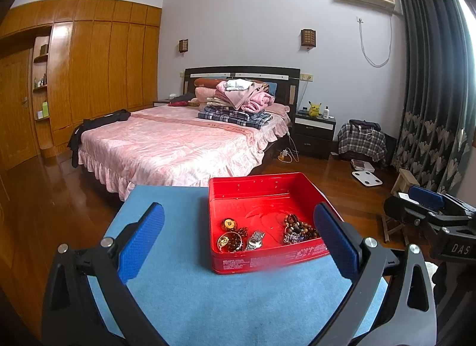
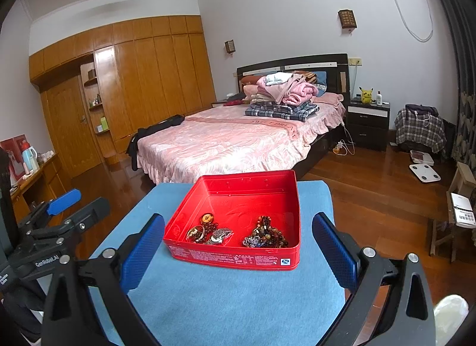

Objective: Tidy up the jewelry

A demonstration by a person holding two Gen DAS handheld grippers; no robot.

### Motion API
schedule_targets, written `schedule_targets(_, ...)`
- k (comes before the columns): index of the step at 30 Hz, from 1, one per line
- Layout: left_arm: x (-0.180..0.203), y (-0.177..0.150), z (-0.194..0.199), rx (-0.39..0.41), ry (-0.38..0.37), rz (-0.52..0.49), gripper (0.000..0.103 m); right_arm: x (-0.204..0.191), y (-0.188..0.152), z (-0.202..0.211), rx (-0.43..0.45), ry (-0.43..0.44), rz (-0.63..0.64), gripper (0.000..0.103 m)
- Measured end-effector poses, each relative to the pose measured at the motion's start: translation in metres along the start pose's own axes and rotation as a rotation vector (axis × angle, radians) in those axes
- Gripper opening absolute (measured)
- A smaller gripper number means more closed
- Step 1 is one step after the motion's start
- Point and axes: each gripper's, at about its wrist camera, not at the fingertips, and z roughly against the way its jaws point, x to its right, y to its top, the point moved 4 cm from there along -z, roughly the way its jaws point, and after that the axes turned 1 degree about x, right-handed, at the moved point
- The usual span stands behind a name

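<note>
One shallow red metal tin [image 2: 235,212] sits on the blue cloth-covered table [image 2: 226,301] | holds a silver link watch [image 2: 219,235] and a beaded bracelet heap [image 2: 266,234] | left gripper [image 1: 238,244] wide, empty | right gripper [image 2: 238,252] wide, empty | only right view shows the wooden side desk [image 2: 32,179].

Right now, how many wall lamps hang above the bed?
2. One wall lamp hangs over the left side of the headboard, nearer the wardrobe; the other lamp is over the right side, nearer the nightstand. None seems hidden.
</note>
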Motion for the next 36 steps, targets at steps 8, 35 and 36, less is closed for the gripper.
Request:
schedule_targets(8,-0.002,0.000,0.000,0.003,0.002,0.004,0.097,-0.001,0.000,0.000,-0.001,0.000,0.000,0.097)
schedule_targets(35,0.002,-0.002,-0.002,0.001,-0.007,0.003,0.097,0.003,-0.011,-0.005,-0.016,-0.013,0.004,0.097)
schedule_targets(36,0.002,-0.002,-0.003,0.000,-0.005,0.002,0.097,0.003,-0.011,-0.005,-0.016,-0.013,0.003,0.097)
